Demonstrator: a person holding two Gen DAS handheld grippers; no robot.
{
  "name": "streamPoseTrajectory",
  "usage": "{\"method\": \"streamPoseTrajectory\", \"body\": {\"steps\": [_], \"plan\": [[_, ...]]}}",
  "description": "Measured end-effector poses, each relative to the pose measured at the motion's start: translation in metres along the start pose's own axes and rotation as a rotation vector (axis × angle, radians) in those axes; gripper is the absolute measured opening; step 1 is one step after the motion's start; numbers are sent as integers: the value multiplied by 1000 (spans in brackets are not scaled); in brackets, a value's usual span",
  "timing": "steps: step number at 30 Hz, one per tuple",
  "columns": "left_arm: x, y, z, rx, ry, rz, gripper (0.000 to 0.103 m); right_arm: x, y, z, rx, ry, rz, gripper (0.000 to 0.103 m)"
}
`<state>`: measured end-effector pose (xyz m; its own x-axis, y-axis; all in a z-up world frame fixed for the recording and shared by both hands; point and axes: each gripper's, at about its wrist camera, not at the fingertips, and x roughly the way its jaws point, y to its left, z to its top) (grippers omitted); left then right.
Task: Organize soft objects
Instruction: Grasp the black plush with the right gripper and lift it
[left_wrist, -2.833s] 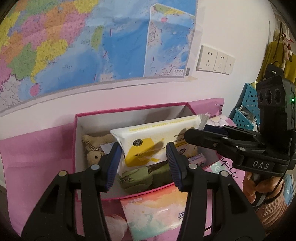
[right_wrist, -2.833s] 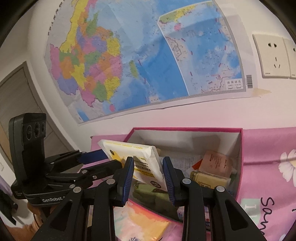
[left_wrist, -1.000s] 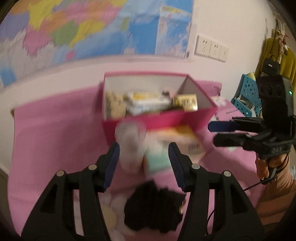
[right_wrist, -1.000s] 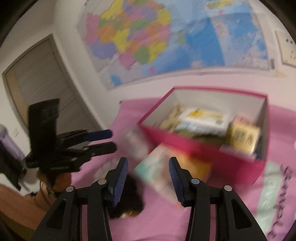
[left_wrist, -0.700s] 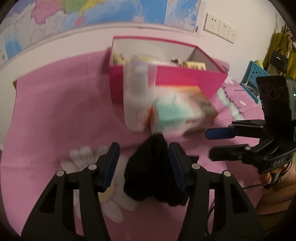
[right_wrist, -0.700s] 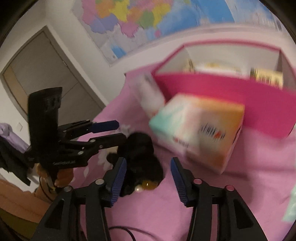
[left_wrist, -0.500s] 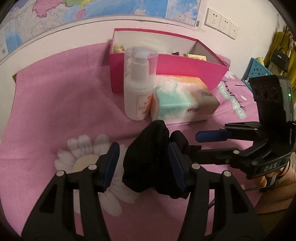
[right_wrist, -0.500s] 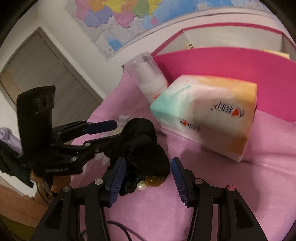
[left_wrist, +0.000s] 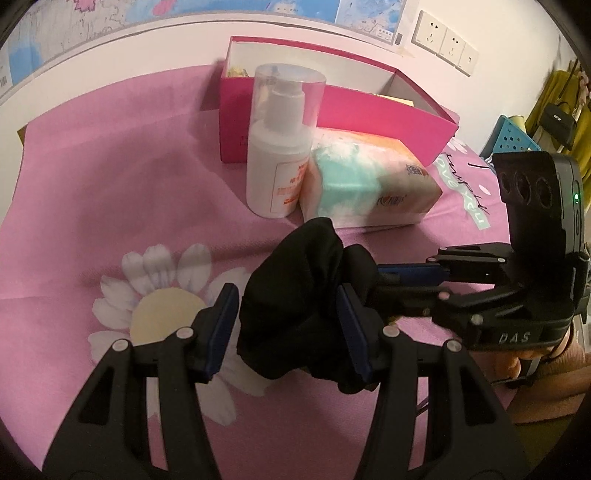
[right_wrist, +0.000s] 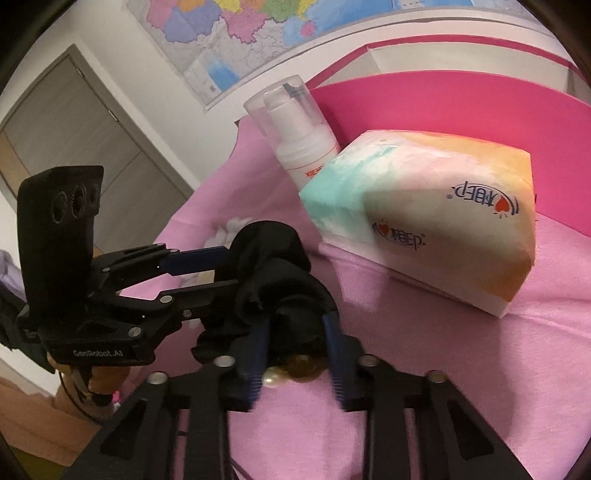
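Note:
A black fabric scrunchie (left_wrist: 295, 280) lies bunched on the pink tablecloth, with a pearl bead (right_wrist: 273, 380) and an amber bead (right_wrist: 303, 365) at its near edge. My left gripper (left_wrist: 286, 325) is open and straddles the scrunchie; a small gap shows at its left pad. From the right, my right gripper (left_wrist: 376, 282) reaches into the same bundle. In the right wrist view its jaws (right_wrist: 295, 350) are closing, and the blue pads press the black fabric from both sides. The left gripper (right_wrist: 229, 271) comes in from the left there.
Just behind the scrunchie lies a soft tissue pack (left_wrist: 362, 184), with a white pump bottle (left_wrist: 277, 155) standing beside it. An open pink box (left_wrist: 369, 107) holding several items sits behind them, against the wall. A blue basket (left_wrist: 513, 136) is at far right. A hand (left_wrist: 517, 365) holds the right gripper.
Both grippers came down from the box to the black scrunchie. The right jaws narrowed onto the fabric; the left jaws kept their width.

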<state>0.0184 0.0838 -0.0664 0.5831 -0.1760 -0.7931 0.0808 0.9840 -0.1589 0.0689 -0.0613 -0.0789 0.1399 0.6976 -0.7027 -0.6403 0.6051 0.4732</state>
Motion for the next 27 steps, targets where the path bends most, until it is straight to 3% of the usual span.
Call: {"method": "streamPoseTrajectory", "body": {"steps": [4, 16, 18, 21, 24, 27], "plan": [[-1, 1, -2, -4, 4, -19, 57, -8, -3, -1, -1, -21, -2, 14], [10, -8, -7, 19, 61, -109, 59, -34, -20, -13, 49, -59, -61, 13], [14, -14, -7, 35, 75, -115, 60, -36, -21, -12, 60, -63, -52, 21], [17, -19, -8, 49, 80, -118, 60, -31, -12, -9, 29, -64, -33, 49], [15, -21, -10, 45, 79, -129, 60, -14, -4, -6, 3, -37, -22, 49], [14, -23, -13, 50, 78, -118, 50, -3, -4, -8, 0, -21, -10, 49]]}}
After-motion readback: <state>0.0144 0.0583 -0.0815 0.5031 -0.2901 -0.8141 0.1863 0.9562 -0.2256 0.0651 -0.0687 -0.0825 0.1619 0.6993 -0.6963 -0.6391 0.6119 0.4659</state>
